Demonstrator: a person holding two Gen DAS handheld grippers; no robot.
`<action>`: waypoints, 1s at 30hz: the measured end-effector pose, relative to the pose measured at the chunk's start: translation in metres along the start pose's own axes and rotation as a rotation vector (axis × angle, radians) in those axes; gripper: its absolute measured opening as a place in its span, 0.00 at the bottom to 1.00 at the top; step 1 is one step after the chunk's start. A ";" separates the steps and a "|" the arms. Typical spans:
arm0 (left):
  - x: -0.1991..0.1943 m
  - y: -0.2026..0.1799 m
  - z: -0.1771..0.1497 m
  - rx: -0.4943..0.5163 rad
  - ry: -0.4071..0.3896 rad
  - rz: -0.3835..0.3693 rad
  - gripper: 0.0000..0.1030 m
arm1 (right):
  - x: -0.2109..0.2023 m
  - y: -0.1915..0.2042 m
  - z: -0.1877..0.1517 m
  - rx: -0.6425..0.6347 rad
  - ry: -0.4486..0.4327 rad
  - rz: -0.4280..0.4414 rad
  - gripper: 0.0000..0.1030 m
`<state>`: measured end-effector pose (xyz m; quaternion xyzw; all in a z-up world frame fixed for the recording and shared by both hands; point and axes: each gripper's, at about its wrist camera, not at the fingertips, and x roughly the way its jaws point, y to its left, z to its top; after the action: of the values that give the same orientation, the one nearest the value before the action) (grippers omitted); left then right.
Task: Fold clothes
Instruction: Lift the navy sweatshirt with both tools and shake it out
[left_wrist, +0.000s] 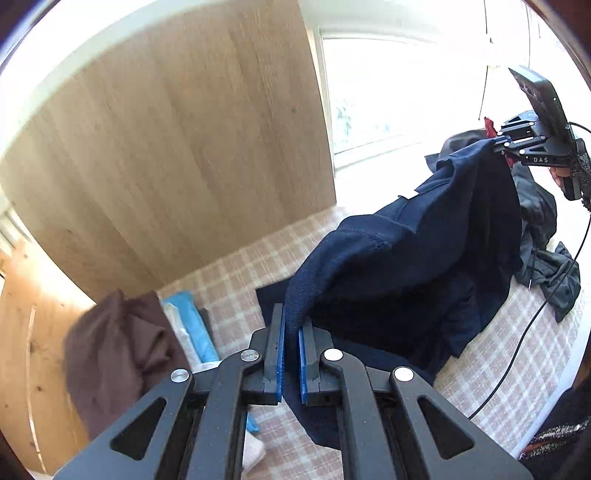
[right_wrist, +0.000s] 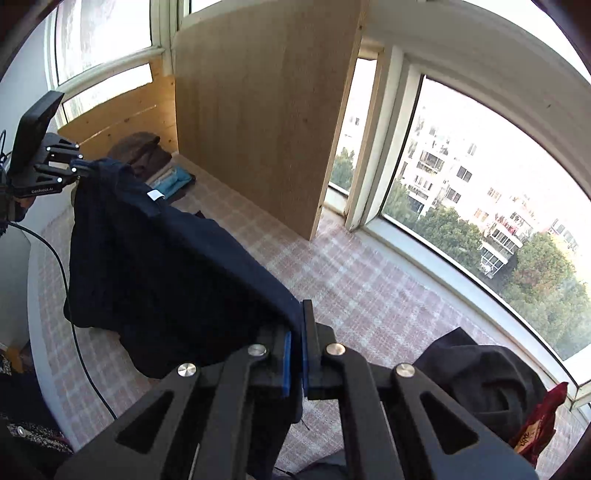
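Note:
A dark navy garment (left_wrist: 413, 258) hangs stretched in the air between both grippers above a pink checked surface (left_wrist: 236, 273). My left gripper (left_wrist: 291, 325) is shut on one ribbed corner of it, the cloth pinched between the blue pads (left_wrist: 280, 350). Across the cloth, at the far right of the left wrist view, my right gripper (left_wrist: 496, 142) grips the opposite corner. The right wrist view shows the right gripper (right_wrist: 297, 332) shut on the navy garment (right_wrist: 166, 266), with a white label (right_wrist: 155, 195) on its top edge and the left gripper (right_wrist: 79, 164) holding the far end.
A brown folded garment (left_wrist: 114, 354) and a blue-and-white packet (left_wrist: 192, 328) lie at the left by a tall wooden panel (left_wrist: 177, 147). Grey clothes (left_wrist: 550, 273) and a dark pile (right_wrist: 487, 380) with a red item (right_wrist: 539, 421) lie near the window (right_wrist: 480, 206). A black cable (left_wrist: 524, 332) trails over the surface.

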<state>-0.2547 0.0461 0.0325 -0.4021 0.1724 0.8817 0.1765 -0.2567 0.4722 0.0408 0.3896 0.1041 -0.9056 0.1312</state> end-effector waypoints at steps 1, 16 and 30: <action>-0.025 0.002 0.007 0.012 -0.047 0.034 0.05 | -0.029 0.003 0.012 -0.009 -0.047 -0.036 0.04; -0.366 -0.002 0.066 0.183 -0.554 0.402 0.05 | -0.364 0.141 0.111 -0.174 -0.502 -0.445 0.04; -0.453 -0.021 0.067 0.300 -0.645 0.466 0.06 | -0.461 0.188 0.103 -0.176 -0.589 -0.591 0.04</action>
<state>-0.0099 0.0164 0.4192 -0.0260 0.3210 0.9438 0.0741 0.0389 0.3369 0.4319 0.0550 0.2464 -0.9645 -0.0773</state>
